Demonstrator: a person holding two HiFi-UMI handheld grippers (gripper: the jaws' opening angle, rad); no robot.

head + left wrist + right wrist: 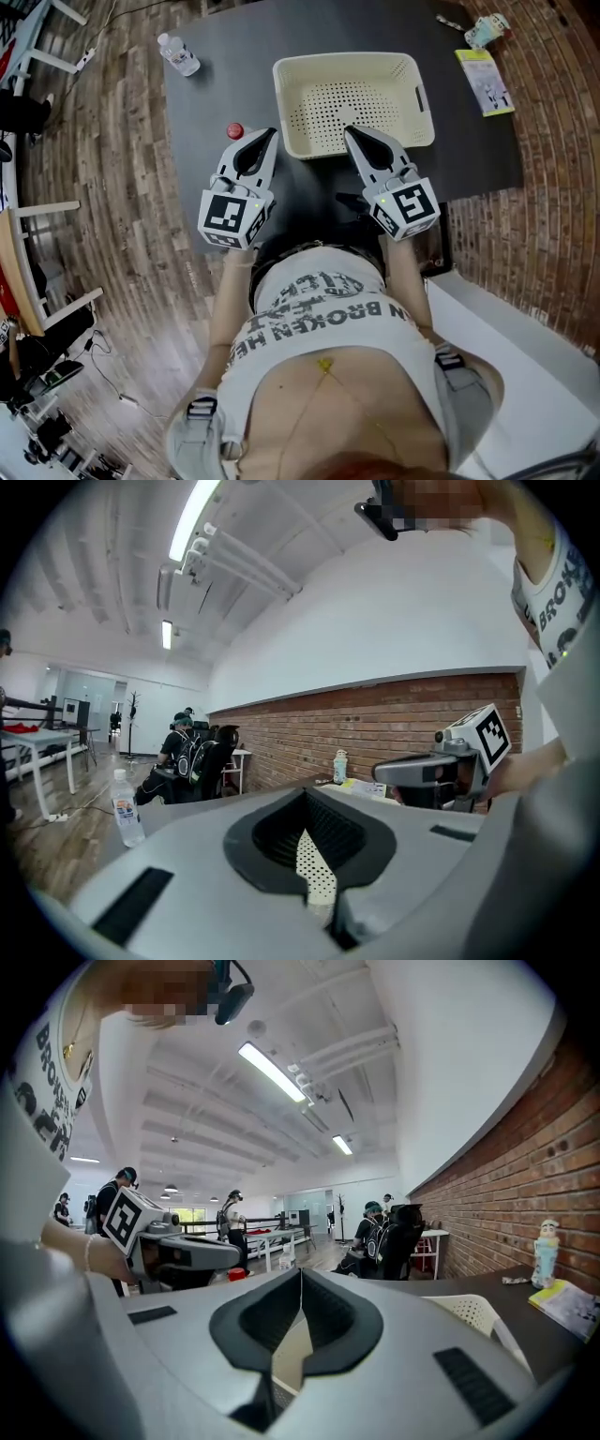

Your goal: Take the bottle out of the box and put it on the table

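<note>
At their tips, the left gripper (pixel 269 136) and right gripper (pixel 350 132) have their jaws pressed together on nothing. Just ahead, the cream basket (pixel 281 103) sits empty. The bottle (pixel 178 53) stands upright at the far-left corner of the dark table (pixel 225 84).

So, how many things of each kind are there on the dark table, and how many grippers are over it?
Cream basket: 1
Water bottle: 1
Red round object: 1
Yellow booklet: 1
Small pale-blue item: 1
Grippers: 2 (left gripper, right gripper)
Total: 7
</note>
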